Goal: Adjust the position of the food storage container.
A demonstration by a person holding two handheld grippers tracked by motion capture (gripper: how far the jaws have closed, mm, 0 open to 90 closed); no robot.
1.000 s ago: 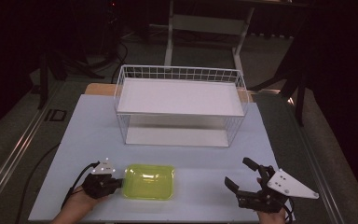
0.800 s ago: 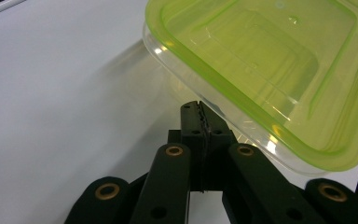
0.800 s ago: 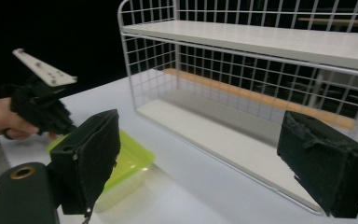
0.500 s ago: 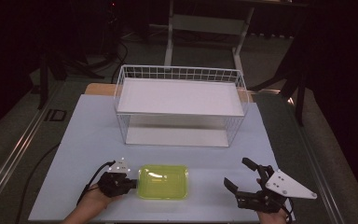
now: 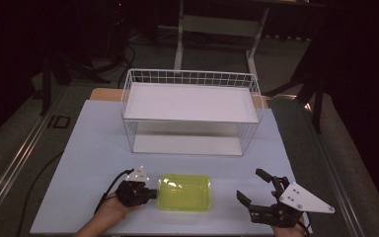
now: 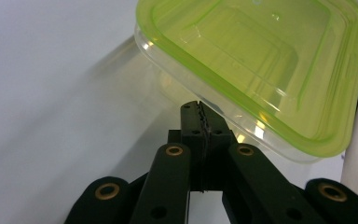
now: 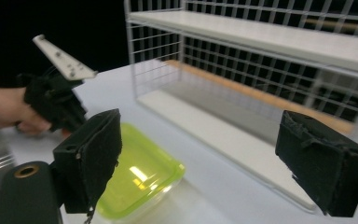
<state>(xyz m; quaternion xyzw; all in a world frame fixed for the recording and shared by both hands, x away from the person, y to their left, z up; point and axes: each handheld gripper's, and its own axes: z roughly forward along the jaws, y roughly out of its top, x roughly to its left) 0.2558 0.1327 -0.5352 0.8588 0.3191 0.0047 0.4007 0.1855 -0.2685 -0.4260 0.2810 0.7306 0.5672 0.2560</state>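
Jaws of the left gripper (image 5: 150,193) are pinched together on the left short edge of the yellow-green lidded container (image 5: 184,192), the rim caught between their tips in the left gripper view (image 6: 199,112); those of the right gripper (image 5: 259,190) stand wide apart with nothing between them, at about 3 o'clock from the container and clear of it. That container sits on the pale table (image 5: 94,143) near its front edge, its long axis running from 9 to 3 o'clock across the high view, with the gripped end toward 9 o'clock. In the left gripper view the yellow-green lid (image 6: 265,60) covers a clear base (image 6: 223,112), and through the tinted plastic nothing can be made out inside. At 12 o'clock from the container, well apart from it, stands the white wire basket rack (image 5: 190,116), its long side parallel to the container's; a white shelf board (image 5: 190,102) lies across its upper level and another white panel (image 5: 187,144) lies at its floor, both bare. From the right gripper view the container (image 7: 140,179) shows low between the spread jaws, with the hand (image 7: 4,109) holding the left gripper beyond it at about 10 o'clock.
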